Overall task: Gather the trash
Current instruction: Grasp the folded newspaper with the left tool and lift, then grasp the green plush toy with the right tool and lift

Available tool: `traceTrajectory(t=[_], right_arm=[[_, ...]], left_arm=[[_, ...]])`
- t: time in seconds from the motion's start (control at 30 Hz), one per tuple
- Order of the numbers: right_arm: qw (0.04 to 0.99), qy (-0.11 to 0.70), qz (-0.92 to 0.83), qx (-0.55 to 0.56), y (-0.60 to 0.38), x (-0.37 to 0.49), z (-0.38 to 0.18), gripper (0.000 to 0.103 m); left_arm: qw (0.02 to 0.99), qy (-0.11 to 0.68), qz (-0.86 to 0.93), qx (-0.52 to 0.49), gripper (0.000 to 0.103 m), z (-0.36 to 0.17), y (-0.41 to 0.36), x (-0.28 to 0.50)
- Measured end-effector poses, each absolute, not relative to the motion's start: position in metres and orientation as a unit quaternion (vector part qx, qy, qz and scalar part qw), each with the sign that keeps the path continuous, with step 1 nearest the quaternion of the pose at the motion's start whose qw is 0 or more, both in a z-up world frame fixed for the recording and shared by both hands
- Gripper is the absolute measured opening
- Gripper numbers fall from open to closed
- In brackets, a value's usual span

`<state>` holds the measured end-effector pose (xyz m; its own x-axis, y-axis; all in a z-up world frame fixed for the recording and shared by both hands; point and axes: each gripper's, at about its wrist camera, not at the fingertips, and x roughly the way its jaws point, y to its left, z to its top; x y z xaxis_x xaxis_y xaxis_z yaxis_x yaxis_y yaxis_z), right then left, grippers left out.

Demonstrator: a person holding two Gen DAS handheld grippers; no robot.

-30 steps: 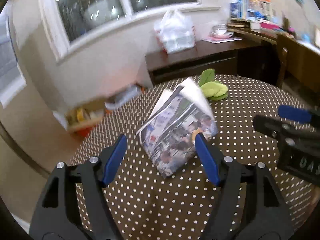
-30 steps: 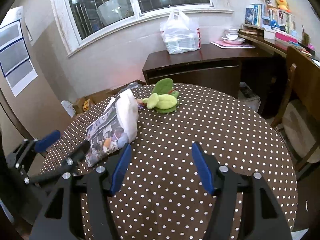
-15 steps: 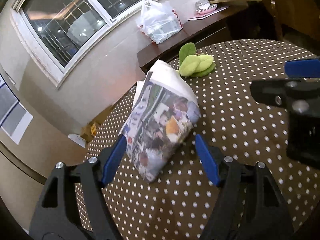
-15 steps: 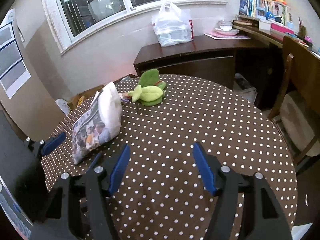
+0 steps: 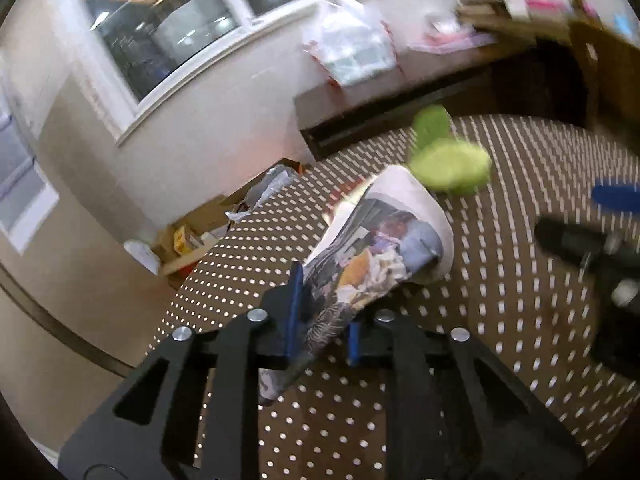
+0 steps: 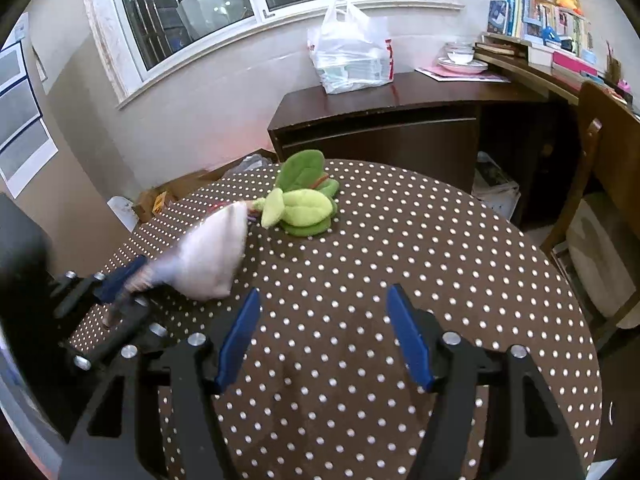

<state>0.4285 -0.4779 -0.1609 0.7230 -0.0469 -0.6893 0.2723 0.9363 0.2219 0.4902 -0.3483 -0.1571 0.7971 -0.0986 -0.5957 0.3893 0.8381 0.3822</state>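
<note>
Both tools are built alike. The left gripper is a matt black frame of flat, angular arms with triangular cut-outs, and round silver rivets sit at its pivots. Its fingers are faced with narrow blue pads. The right gripper has the same black skeleton, the same silver rivets in a row across the near end, and long blue pads on its fingers. Seen from the right-hand tool, the left one shows a thick black body blurred at the left edge.
</note>
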Motion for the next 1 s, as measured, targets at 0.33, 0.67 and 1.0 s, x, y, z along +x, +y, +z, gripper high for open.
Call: traceTrajectory(t=[0.33,0.67,1.0], right_arm=[[0.918,0.353,-0.090,0.155,-0.480,0.468,-0.156,0.066],[0.909,0.369,-0.091,0.172,-0.491,0.529,-0.162,0.069],[0.904,0.397,-0.059,0.146,-0.472,0.539,-0.170,0.012]], left_arm=[[0.933,0.318,-0.119,0.118,0.011,-0.130,-0.324,0.535],[0.935,0.326,-0.111,0.087,0.011,-0.129,-0.332,0.564],[0.933,0.332,-0.125,0.068,0.009,-0.123,-0.314,0.555]])
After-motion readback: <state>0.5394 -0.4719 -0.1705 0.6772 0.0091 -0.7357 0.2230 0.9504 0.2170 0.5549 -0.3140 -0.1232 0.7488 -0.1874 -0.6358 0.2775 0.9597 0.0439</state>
